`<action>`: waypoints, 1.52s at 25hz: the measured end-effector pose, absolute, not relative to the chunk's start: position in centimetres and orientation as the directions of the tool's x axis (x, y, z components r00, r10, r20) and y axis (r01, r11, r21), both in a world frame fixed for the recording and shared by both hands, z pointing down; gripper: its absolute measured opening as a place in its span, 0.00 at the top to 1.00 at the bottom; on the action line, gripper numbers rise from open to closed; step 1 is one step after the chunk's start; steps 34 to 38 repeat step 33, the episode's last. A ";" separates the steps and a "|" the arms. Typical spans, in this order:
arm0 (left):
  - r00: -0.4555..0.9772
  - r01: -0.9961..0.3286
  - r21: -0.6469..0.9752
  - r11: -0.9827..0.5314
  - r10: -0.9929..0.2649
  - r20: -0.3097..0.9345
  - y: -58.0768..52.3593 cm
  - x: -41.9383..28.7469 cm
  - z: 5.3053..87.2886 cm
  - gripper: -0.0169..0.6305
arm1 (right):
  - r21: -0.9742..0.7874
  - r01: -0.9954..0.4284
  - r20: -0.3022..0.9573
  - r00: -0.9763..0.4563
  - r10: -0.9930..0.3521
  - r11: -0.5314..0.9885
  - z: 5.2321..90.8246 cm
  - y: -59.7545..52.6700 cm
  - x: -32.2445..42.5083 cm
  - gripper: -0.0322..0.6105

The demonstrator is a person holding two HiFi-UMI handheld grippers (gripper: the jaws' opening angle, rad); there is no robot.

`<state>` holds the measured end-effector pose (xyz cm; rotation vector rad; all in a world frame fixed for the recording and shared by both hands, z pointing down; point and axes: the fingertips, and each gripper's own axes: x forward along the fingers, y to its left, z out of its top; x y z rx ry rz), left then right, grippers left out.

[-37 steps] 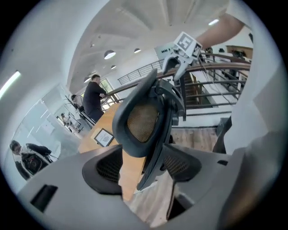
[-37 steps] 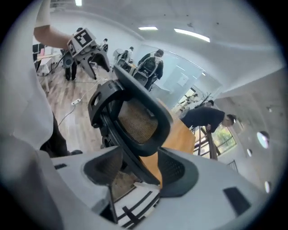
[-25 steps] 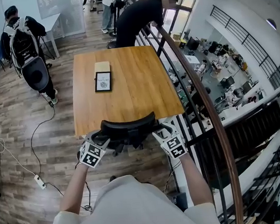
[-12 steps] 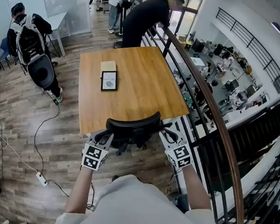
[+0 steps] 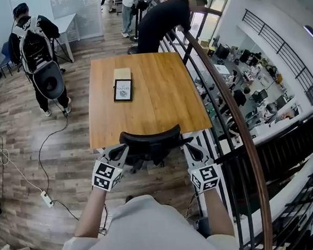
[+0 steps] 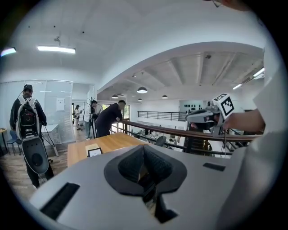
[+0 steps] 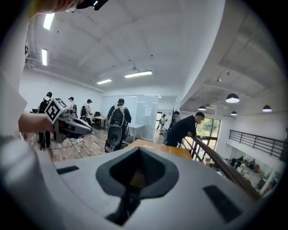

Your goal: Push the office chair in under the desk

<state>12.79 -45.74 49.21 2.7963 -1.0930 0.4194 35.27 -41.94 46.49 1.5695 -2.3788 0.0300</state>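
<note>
Looking down from the head view, the office chair (image 5: pixel 149 140) sits with its seat tucked beneath the wooden desk (image 5: pixel 144 109). Only its curved black backrest shows, at the near edge, between the two claws. The left claw (image 5: pixel 120 150) lies just beside the backrest's left end and the right claw (image 5: pixel 189 149) just beside its right end. That is probably where a two-sided shove would be given. Whether either tip touches the backrest cannot be told here. A framed card (image 5: pixel 123 90) lies on the desk far ahead of both claws, well clear of the work.

In the left gripper view, the left claw (image 6: pixel 144 155) has just been closing and its jaws now meet with nothing between them. The desk (image 6: pixel 108 141) stretches ahead of it, and the right claw (image 6: pixel 211 115) hangs off to its right. The chair is hidden under the claw's own body.

In the right gripper view, the right claw (image 7: pixel 136 167) has likewise just been closing and is pressed together, empty. The desk (image 7: pixel 162 149) lies beyond its tip, with the left claw (image 7: pixel 69 124) off to its left. With the chair so far under, the push looks essentially done.
</note>
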 end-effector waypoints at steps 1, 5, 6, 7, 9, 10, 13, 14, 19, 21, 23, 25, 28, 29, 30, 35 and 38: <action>0.705 -0.678 0.006 -0.735 -0.647 0.290 -45.7 12.8 49.1 0.98 | 0.141 -0.904 0.244 -0.364 -0.899 0.404 46.3 -41.9 35.2 0.95; 0.719 -0.669 0.017 -0.743 -0.641 0.268 -45.8 13.2 48.6 0.98 | 0.145 -0.904 0.220 -0.367 -0.904 0.403 45.9 -41.9 35.2 0.95; 0.721 -0.668 0.016 -0.744 -0.641 0.264 -45.9 13.3 48.5 0.98 | 0.146 -0.902 0.217 -0.371 -0.903 0.405 45.8 -41.8 35.1 0.95; 0.721 -0.668 0.017 -0.744 -0.642 0.261 -46.0 13.4 48.4 0.98 | 0.147 -0.901 0.216 -0.374 -0.902 0.409 45.8 -41.8 35.1 0.95; 0.720 -0.670 0.019 -0.742 -0.643 0.260 -46.0 13.5 48.5 0.98 | 0.147 -0.897 0.215 -0.381 -0.899 0.416 45.8 -41.8 35.0 0.95; 0.720 -0.670 0.020 -0.742 -0.643 0.260 -46.0 13.6 48.5 0.98 | 0.146 -0.896 0.214 -0.385 -0.898 0.419 45.8 -41.8 35.0 0.95; 0.721 -0.669 0.021 -0.743 -0.641 0.262 -46.0 13.8 48.6 0.98 | 0.142 -0.895 0.214 -0.389 -0.896 0.423 45.8 -41.8 35.1 0.95; 0.721 -0.668 0.020 -0.744 -0.641 0.263 -46.0 13.8 48.6 0.98 | 0.140 -0.895 0.215 -0.390 -0.896 0.423 45.9 -41.8 35.1 0.95; 0.721 -0.668 0.018 -0.744 -0.642 0.262 -45.9 13.9 48.5 0.98 | 0.134 -0.896 0.220 -0.389 -0.895 0.423 46.0 -41.8 35.2 0.95; 0.721 -0.669 0.020 -0.743 -0.641 0.262 -45.9 14.0 48.6 0.98 | 0.130 -0.898 0.217 -0.389 -0.896 0.421 46.1 -41.8 35.3 0.95; 0.721 -0.670 0.024 -0.742 -0.642 0.261 -45.8 14.0 48.7 0.98 | 0.128 -0.898 0.209 -0.390 -0.897 0.420 46.0 -41.8 35.4 0.95; 0.720 -0.672 0.028 -0.740 -0.644 0.260 -45.8 14.0 48.7 0.98 | 0.128 -0.898 0.205 -0.391 -0.897 0.421 45.8 -41.9 35.4 0.95; 0.718 -0.674 0.032 -0.738 -0.645 0.263 -45.8 13.9 48.7 0.98 | 0.127 -0.896 0.210 -0.394 -0.895 0.425 45.8 -41.8 35.4 0.95; 0.718 -0.675 0.032 -0.737 -0.645 0.263 -45.8 13.9 48.7 0.98 | 0.127 -0.896 0.212 -0.394 -0.894 0.425 45.8 -41.8 35.4 0.95; 0.717 -0.675 0.033 -0.737 -0.646 0.262 -45.8 13.9 48.6 0.98 | 0.127 -0.896 0.213 -0.395 -0.894 0.426 45.8 -41.8 35.4 0.95; 0.715 -0.678 0.033 -0.734 -0.648 0.261 -46.0 13.8 48.4 0.98 | 0.128 -0.895 0.216 -0.395 -0.893 0.427 45.7 -41.9 35.3 0.95; 0.715 -0.678 0.033 -0.734 -0.648 0.261 -46.0 13.8 48.4 0.98 | 0.128 -0.895 0.216 -0.395 -0.893 0.427 45.7 -41.9 35.3 0.95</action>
